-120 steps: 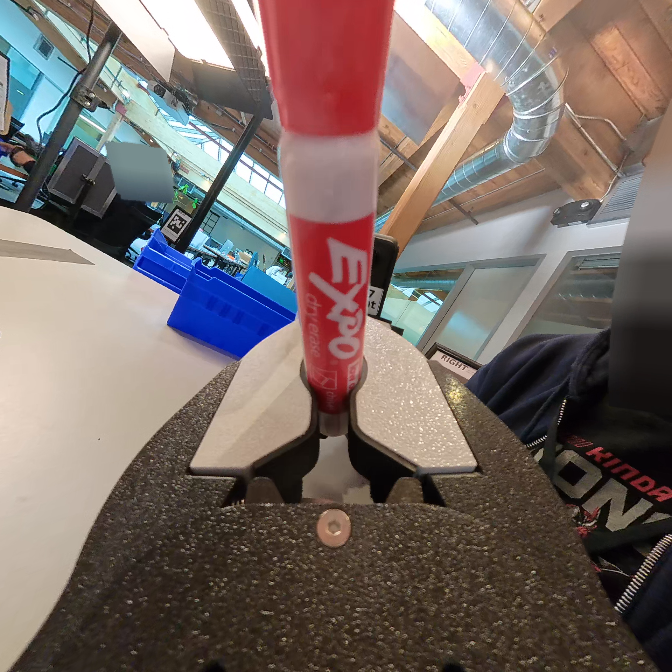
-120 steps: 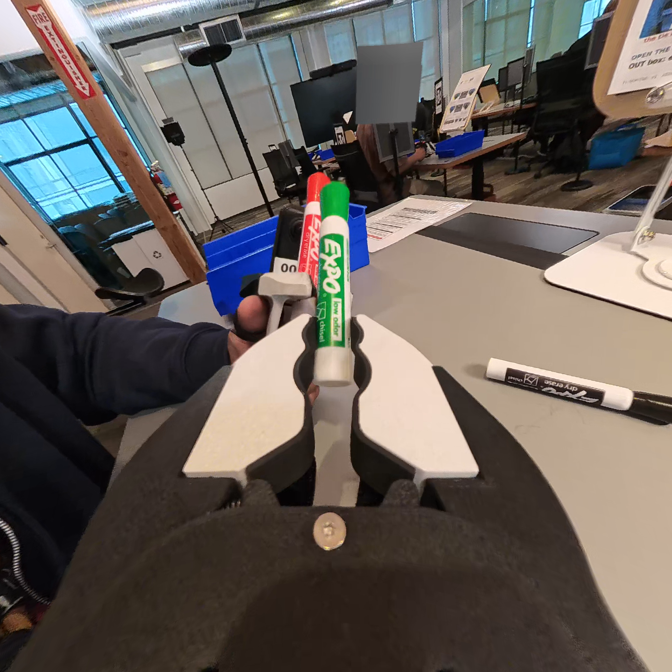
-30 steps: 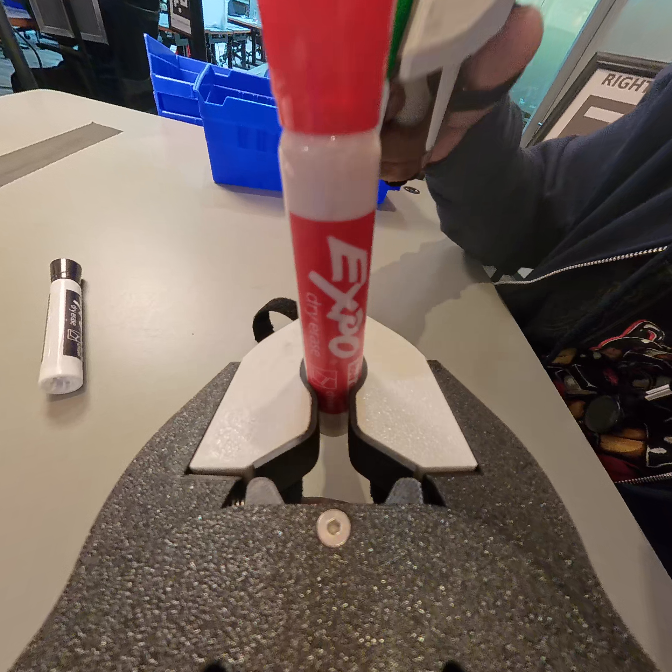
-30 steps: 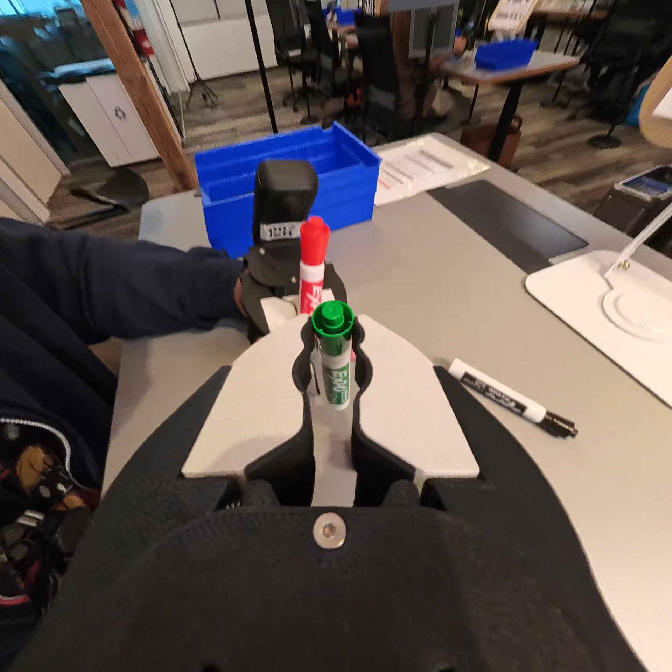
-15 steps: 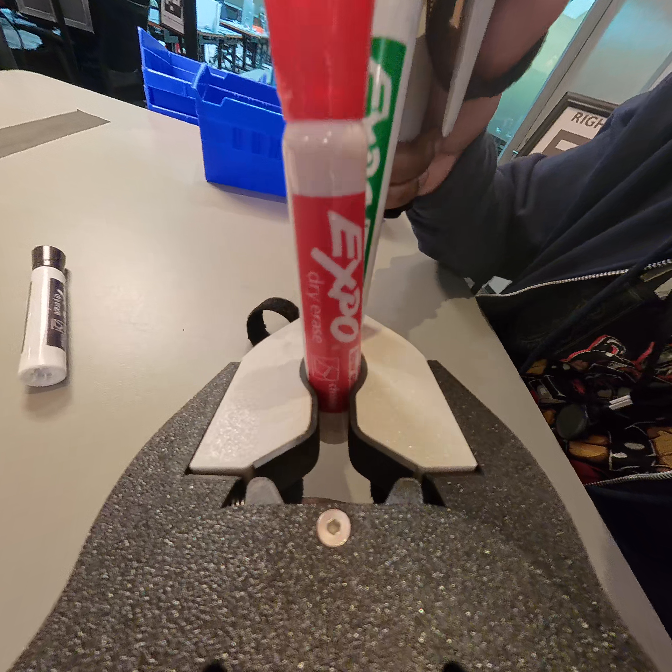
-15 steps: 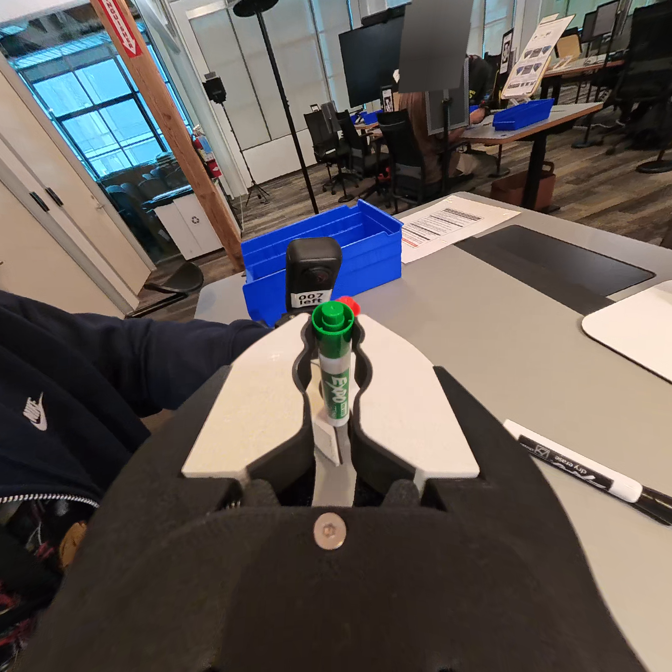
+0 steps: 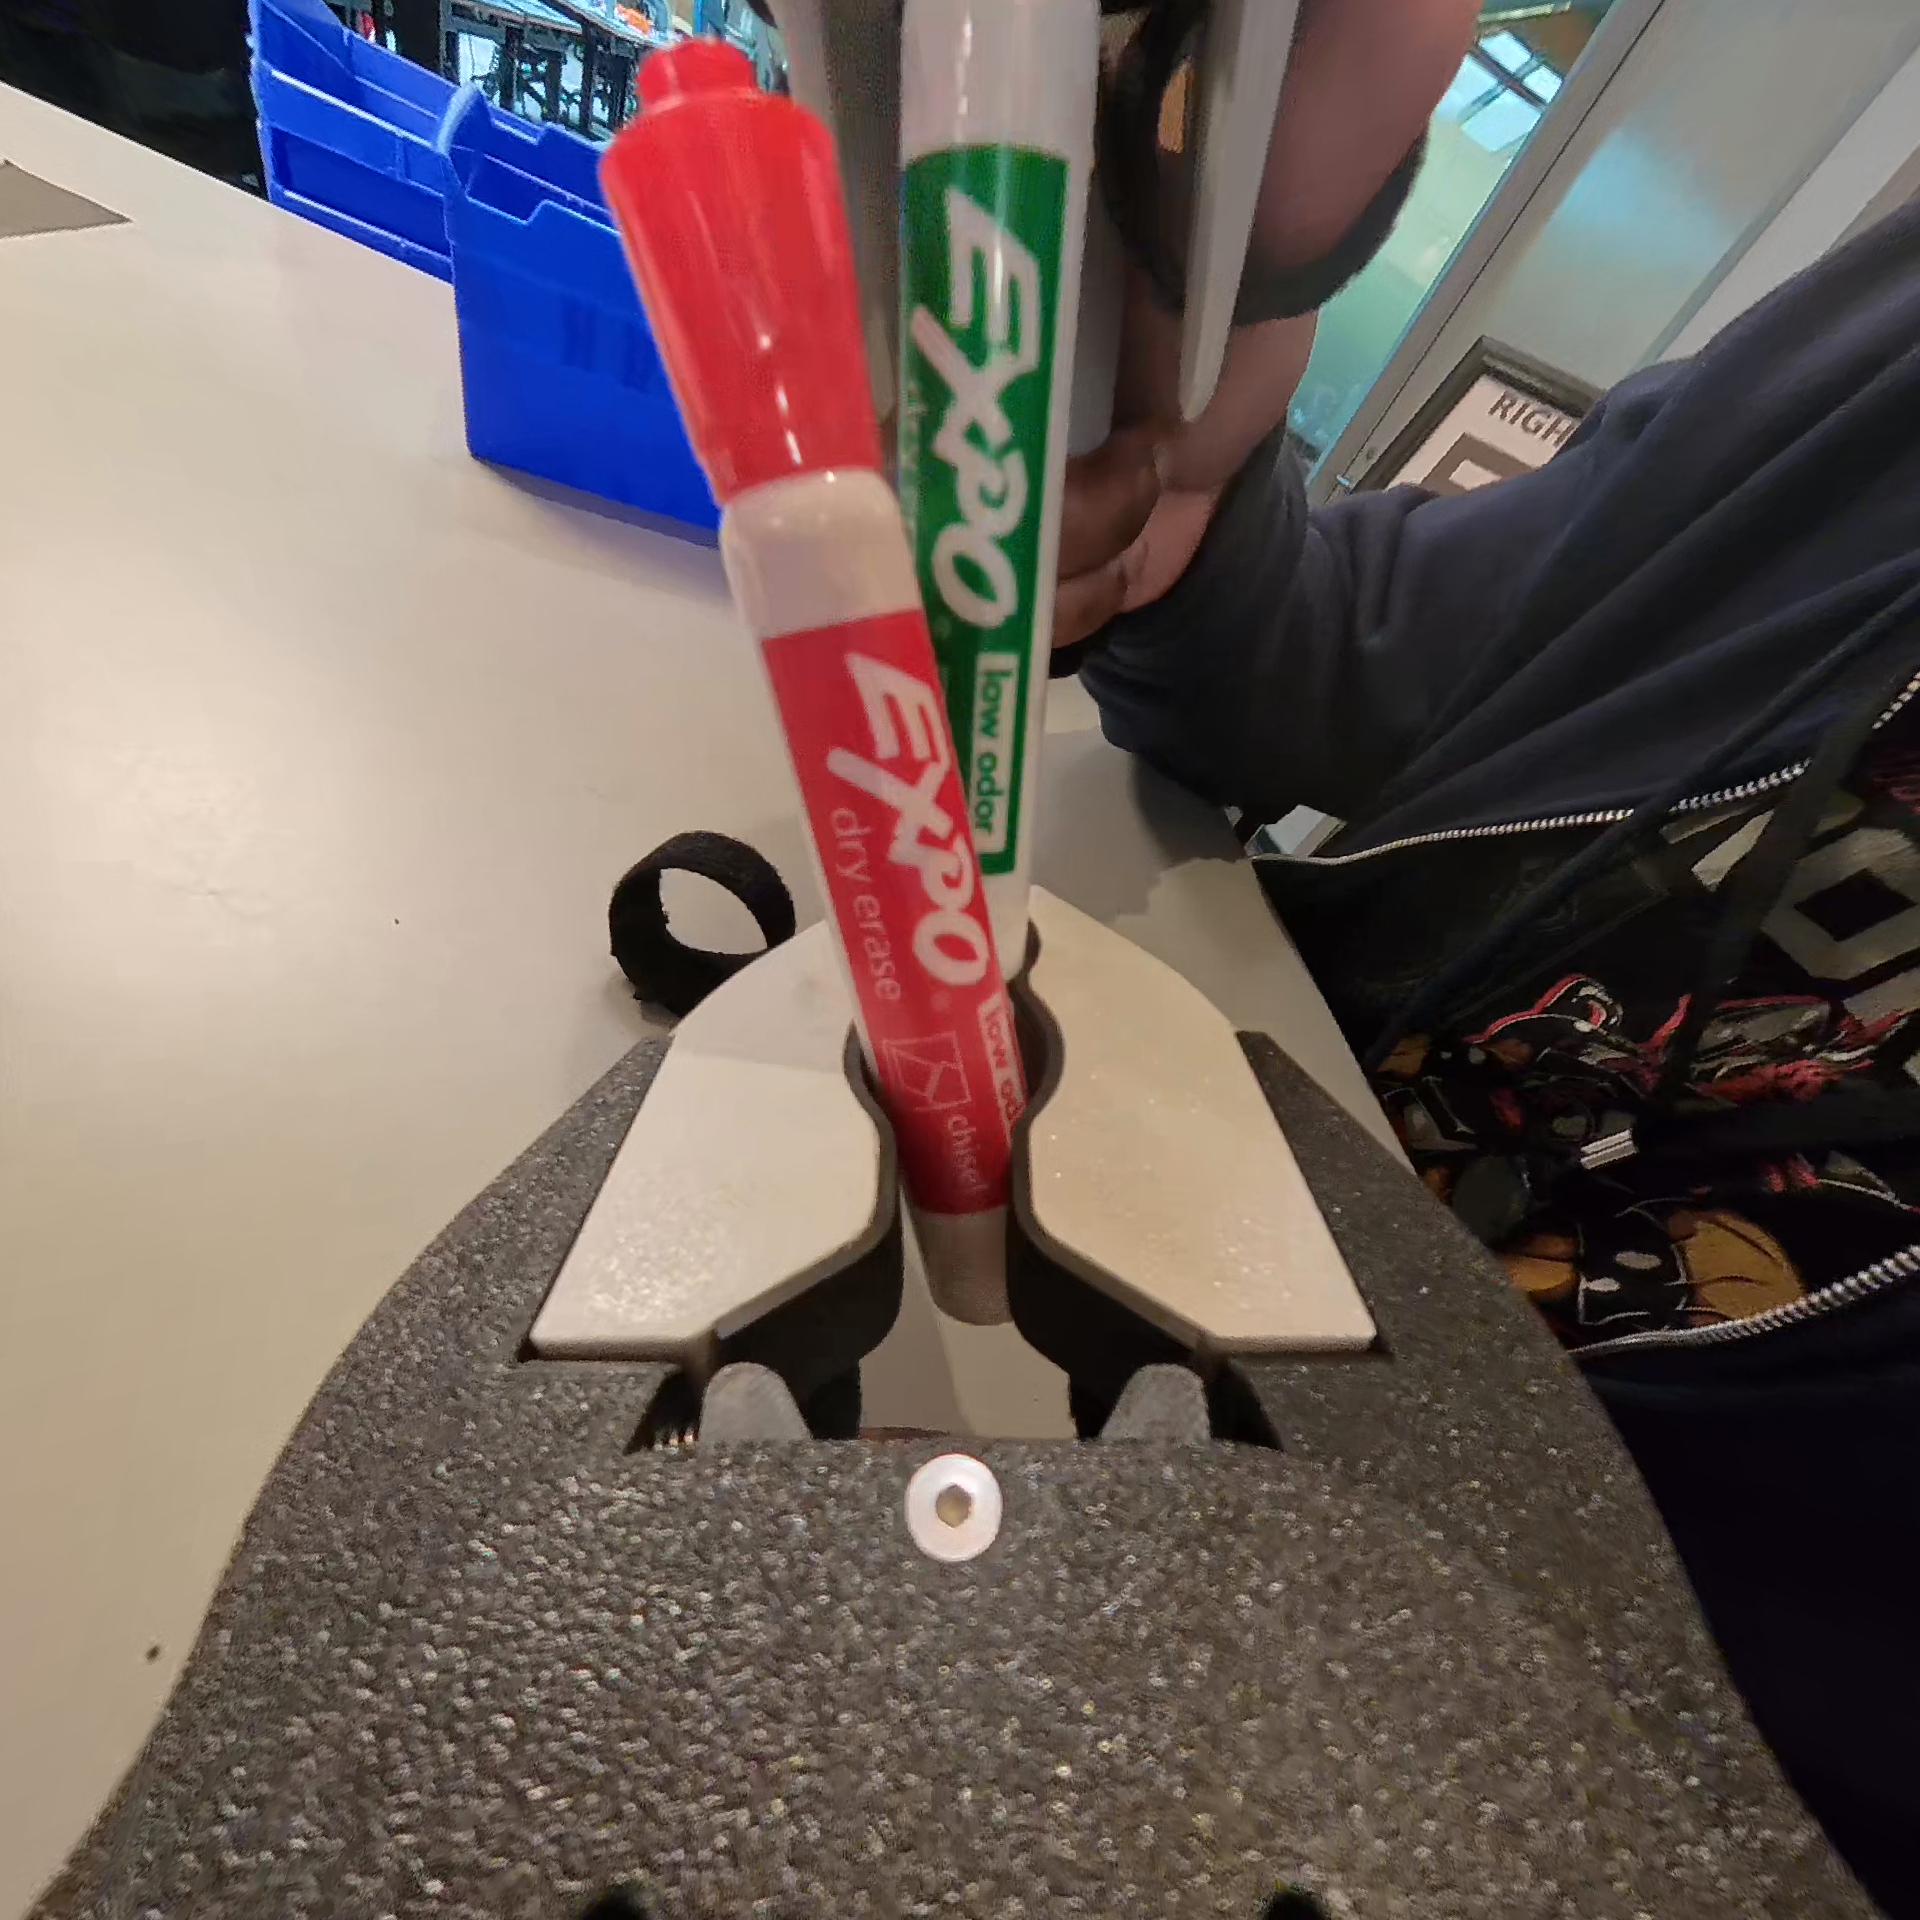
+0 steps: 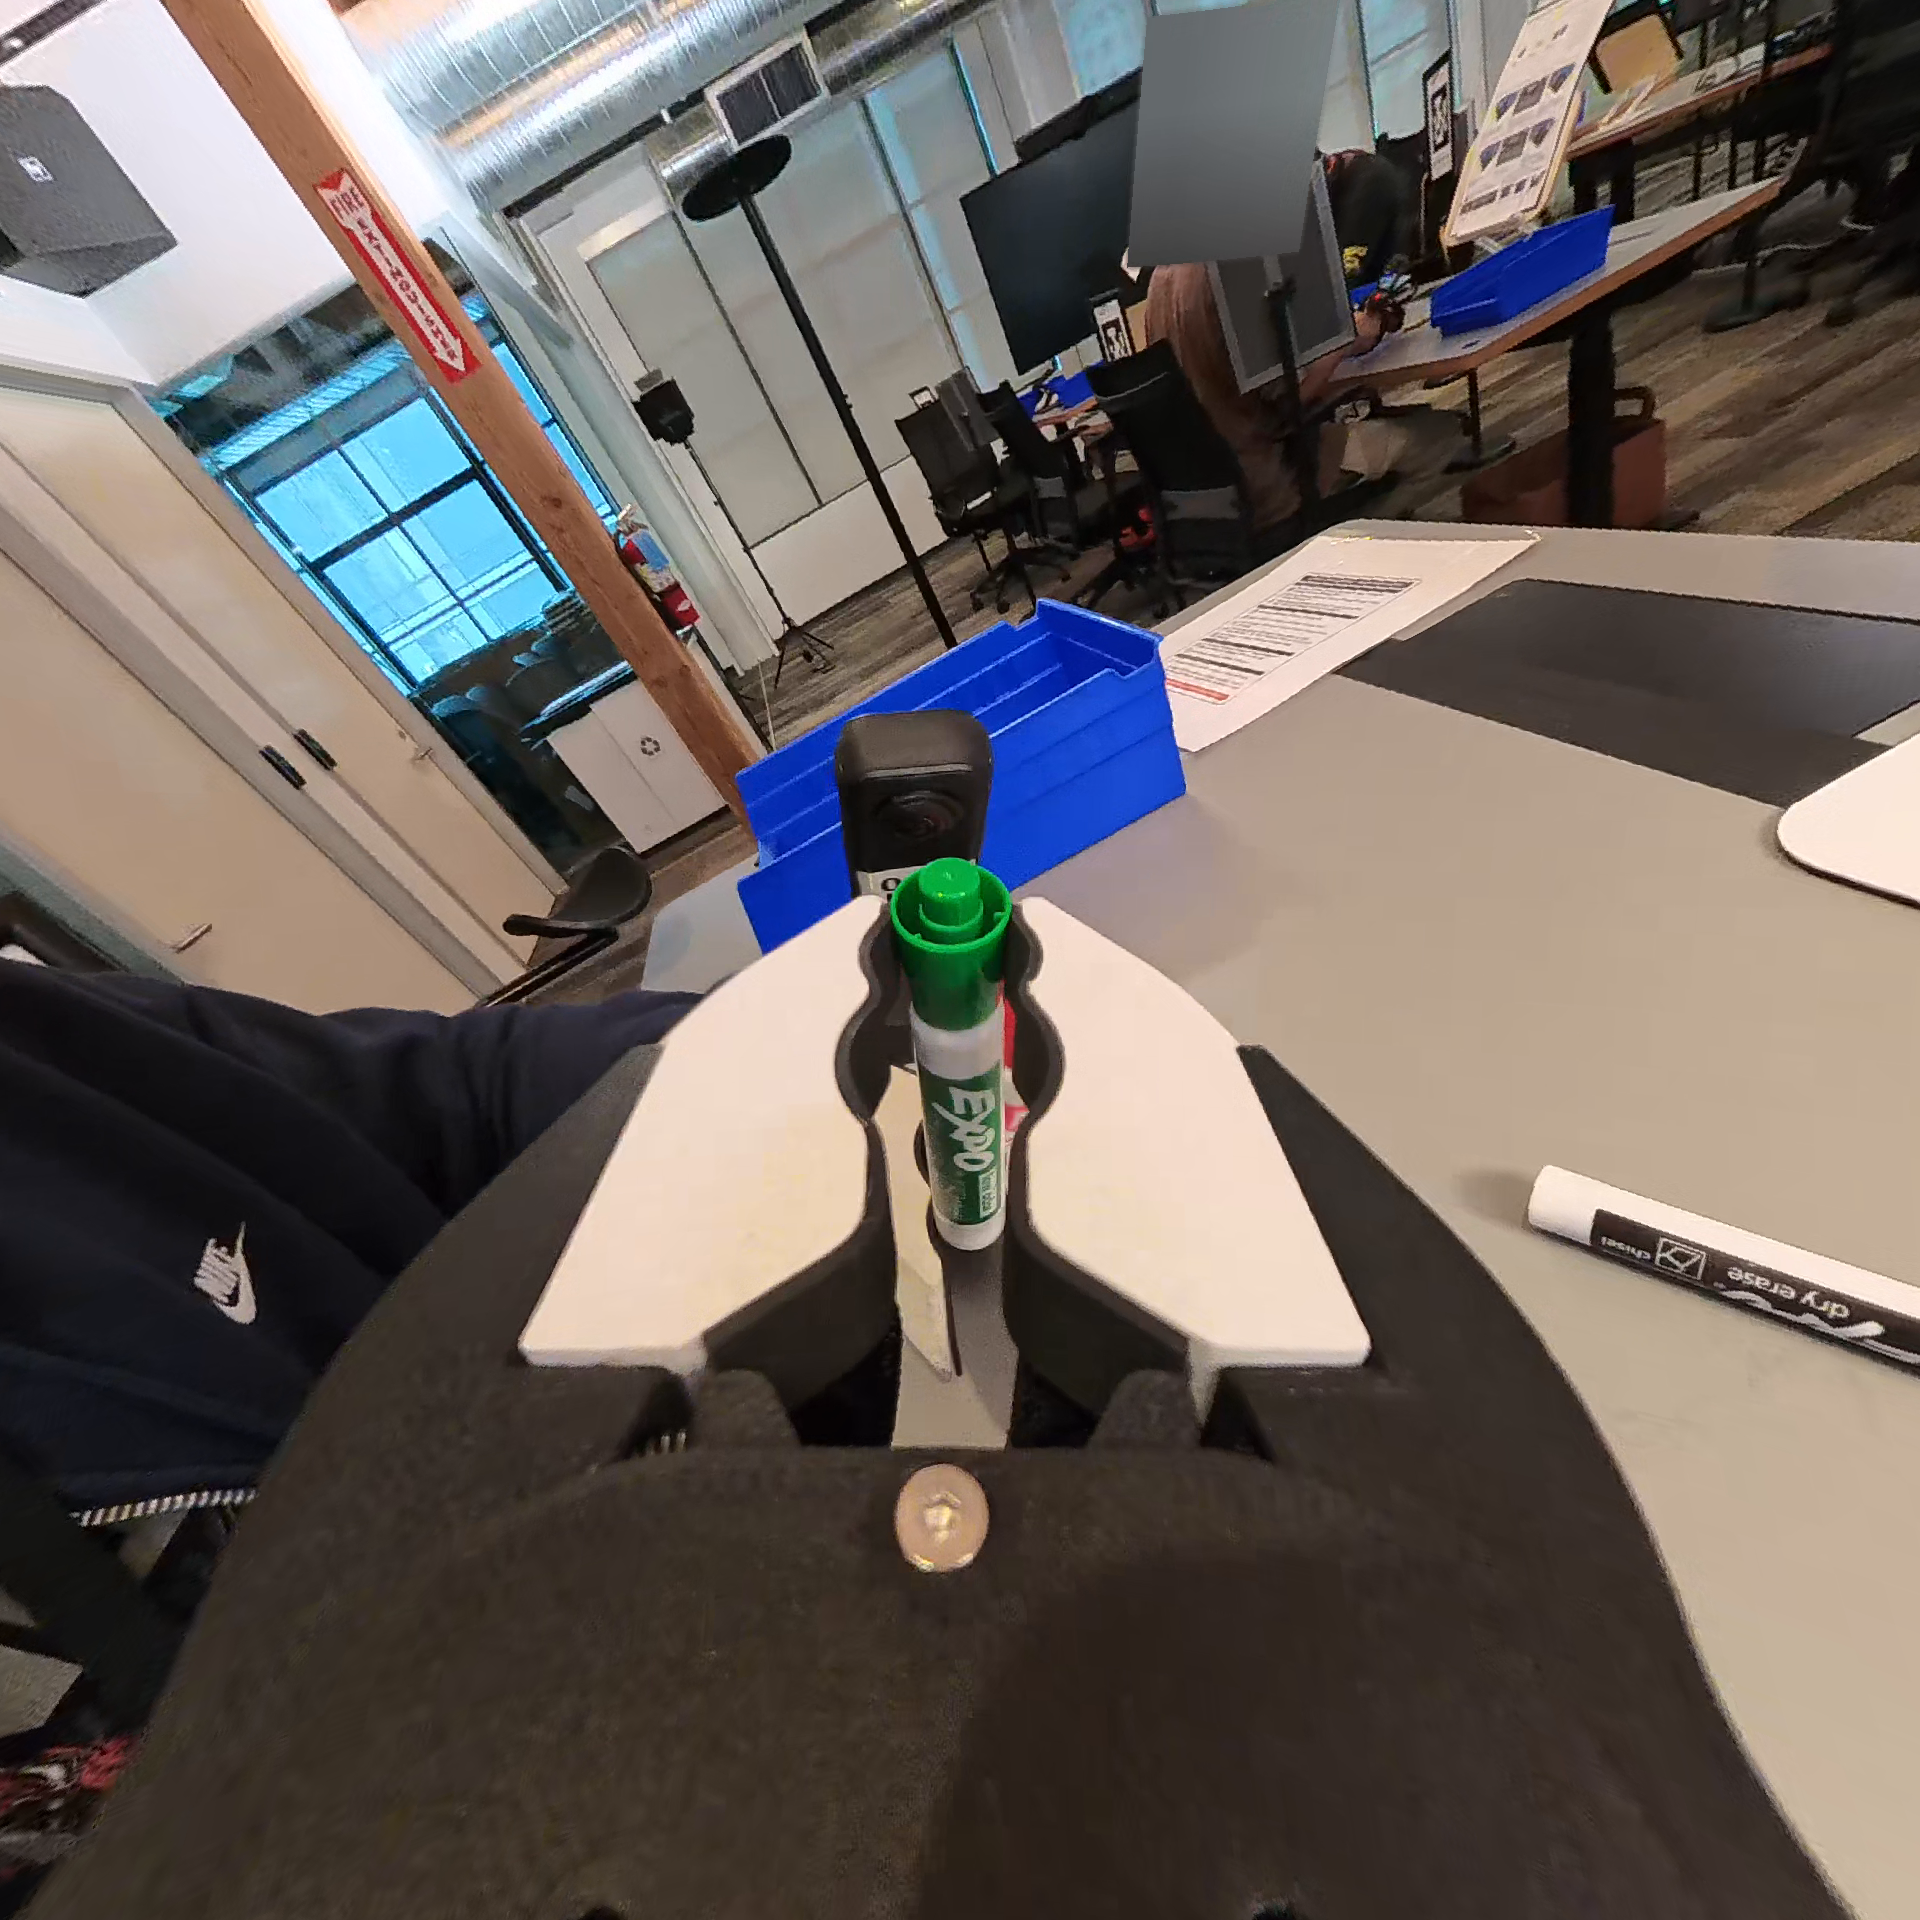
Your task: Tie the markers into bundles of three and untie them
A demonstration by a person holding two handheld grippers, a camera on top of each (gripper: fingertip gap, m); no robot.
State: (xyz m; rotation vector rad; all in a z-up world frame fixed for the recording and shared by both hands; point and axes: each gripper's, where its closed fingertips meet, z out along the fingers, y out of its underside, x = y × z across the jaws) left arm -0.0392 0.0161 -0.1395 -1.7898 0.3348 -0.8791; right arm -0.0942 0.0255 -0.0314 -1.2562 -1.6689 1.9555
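L gripper (image 7: 951, 1081) clamps red marker (image 7: 831, 644); R gripper (image 8: 951, 1049) green marker (image 8: 956, 1081)

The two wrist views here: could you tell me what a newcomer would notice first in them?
First, the red marker standing in the left hand-held gripper, cap up and leaning left, with the green marker close beside it, held from above by the right hand-held gripper. Next, the black strap loop on the grey table just beyond the left one, and the black marker lying at the right in the right wrist view.
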